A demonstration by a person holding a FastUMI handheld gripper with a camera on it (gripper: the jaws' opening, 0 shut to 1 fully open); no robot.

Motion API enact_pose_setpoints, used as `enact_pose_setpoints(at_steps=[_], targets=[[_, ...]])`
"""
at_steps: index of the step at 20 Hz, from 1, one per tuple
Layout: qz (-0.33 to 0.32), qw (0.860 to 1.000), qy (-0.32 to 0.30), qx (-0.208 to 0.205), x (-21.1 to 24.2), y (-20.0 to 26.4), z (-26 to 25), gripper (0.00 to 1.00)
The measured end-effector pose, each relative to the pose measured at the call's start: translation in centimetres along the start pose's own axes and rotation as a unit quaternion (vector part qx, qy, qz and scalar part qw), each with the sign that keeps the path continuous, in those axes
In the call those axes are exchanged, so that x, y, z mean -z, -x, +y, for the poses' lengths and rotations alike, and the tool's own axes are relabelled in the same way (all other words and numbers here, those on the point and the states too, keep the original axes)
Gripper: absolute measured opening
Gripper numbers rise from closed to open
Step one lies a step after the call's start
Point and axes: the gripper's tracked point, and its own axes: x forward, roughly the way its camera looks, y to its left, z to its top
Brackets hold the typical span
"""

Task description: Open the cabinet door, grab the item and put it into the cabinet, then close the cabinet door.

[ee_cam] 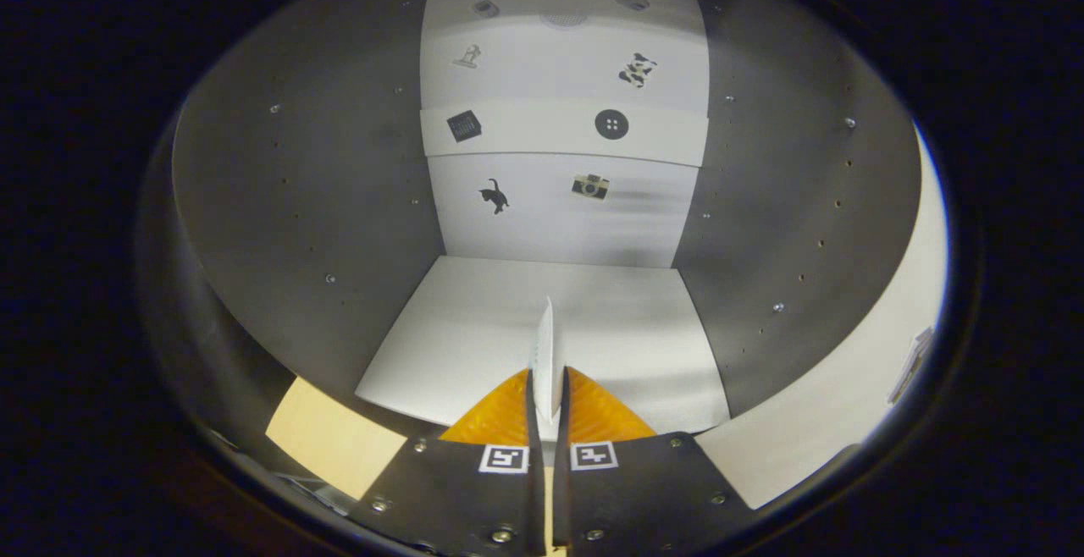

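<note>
A: What is the gripper [549, 388] doing?

B: Its two orange fingers [500, 413] are drawn almost together and pinch a thin white card [544, 354]. The card stands upright, edge-on, so its face is hidden. It looks like flat paper or card, but what it is exactly is hard to tell. Its lower part is covered by the fingers.

A: Where is the card in relation to the cabinet [296, 201]?

B: It is held just inside the open front, above the front edge of the cabinet's white floor [474, 328], about midway between the left and right walls. Whether its bottom touches the floor cannot be seen.

A: What does the inside look like?

B: The side walls are grey, dotted with small holes and screws. The back wall [563, 218] is white and carries small dark stickers in pairs: a cat [494, 195] and a camera [590, 186] lowest, a square and a button above them, and fainter shapes higher up that are too blurred to name. A white shelf edge [563, 129] crosses the back wall.

A: And around the cabinet?

B: A pale yellow patch [326, 438] shows below the left front corner, cut off by the gripper's black body. A bright white panel [847, 396], possibly the open door, curves away along the right side.
</note>
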Motion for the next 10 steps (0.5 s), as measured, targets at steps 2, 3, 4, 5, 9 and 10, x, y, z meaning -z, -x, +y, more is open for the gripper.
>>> enact_pose_setpoints(at_steps=[2, 3, 4, 5, 9, 10], targets=[[0.011, 1.0, 0.005, 0.001, 0.3, -0.3, -0.1, 0.04], [0.02, 1.0, 0.008, 0.001, 0.6, -0.5, -0.2, 0.04], [0.027, 1.0, 0.011, 0.0, 0.9, -0.7, -0.1, 0.04], [0.031, 0.999, 0.013, 0.0, 1.0, -1.0, -0.1, 0.04], [0.052, 0.999, 0.011, -0.01, 1.3, -1.4, 0.3, 0.04], [0.056, 0.998, 0.011, -0.009, 1.2, -1.6, 0.4, 0.04]])
